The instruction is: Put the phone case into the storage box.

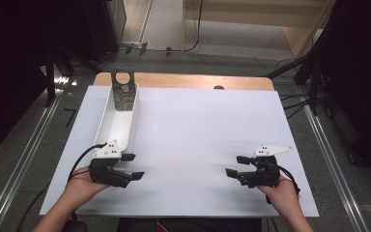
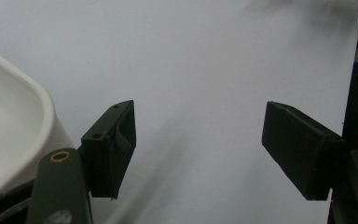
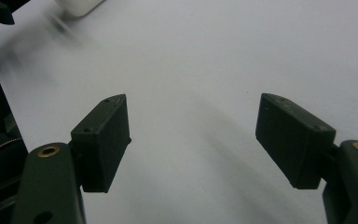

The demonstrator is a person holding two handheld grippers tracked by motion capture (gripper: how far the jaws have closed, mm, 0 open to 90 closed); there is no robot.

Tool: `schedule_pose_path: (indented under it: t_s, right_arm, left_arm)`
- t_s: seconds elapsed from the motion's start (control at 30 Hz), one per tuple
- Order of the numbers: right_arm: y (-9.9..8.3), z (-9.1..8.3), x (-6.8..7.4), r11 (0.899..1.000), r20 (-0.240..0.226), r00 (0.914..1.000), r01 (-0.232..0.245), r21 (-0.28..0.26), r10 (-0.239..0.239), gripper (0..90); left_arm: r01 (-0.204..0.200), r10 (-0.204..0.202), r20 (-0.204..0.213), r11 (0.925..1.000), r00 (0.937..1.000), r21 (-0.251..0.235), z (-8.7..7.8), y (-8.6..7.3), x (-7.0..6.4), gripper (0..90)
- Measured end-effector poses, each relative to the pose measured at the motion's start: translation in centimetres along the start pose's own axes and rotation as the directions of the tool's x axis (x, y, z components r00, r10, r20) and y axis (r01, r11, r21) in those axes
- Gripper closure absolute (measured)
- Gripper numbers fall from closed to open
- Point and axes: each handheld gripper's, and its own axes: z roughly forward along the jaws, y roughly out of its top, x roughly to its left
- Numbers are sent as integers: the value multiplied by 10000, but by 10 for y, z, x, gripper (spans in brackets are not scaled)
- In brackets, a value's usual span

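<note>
White, smooth, long trough-shaped tray [image 1: 117,124] with rounded rim, lying lengthwise on the left part of a matte white board [image 1: 198,135], a dark patterned bracket [image 1: 124,92] with round hole at its far end. Left gripper [image 1: 132,166]: 2 black blocky jaws wide apart, holding nothing, tray's near end just beside its left jaw. Right gripper [image 1: 236,166]: jaws wide apart, empty, well apart from the tray.

Long white plastic tray [image 1: 117,126] beside my left hand

It lay lengthwise along the table's left side, open side up, a dark patterned card [image 1: 124,94] standing at its far end.
</note>
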Motion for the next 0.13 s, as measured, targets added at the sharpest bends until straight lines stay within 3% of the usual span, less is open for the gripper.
schedule_pose_path:
  t_s: [0.13]
  right_arm:
    - [0, 0, 0, 10000, -6, 10000, -20, -9, 20, 252]
  left_arm:
    - [19, -19, 18, 10000, 10000, -9, 0, 0, 0, 259]
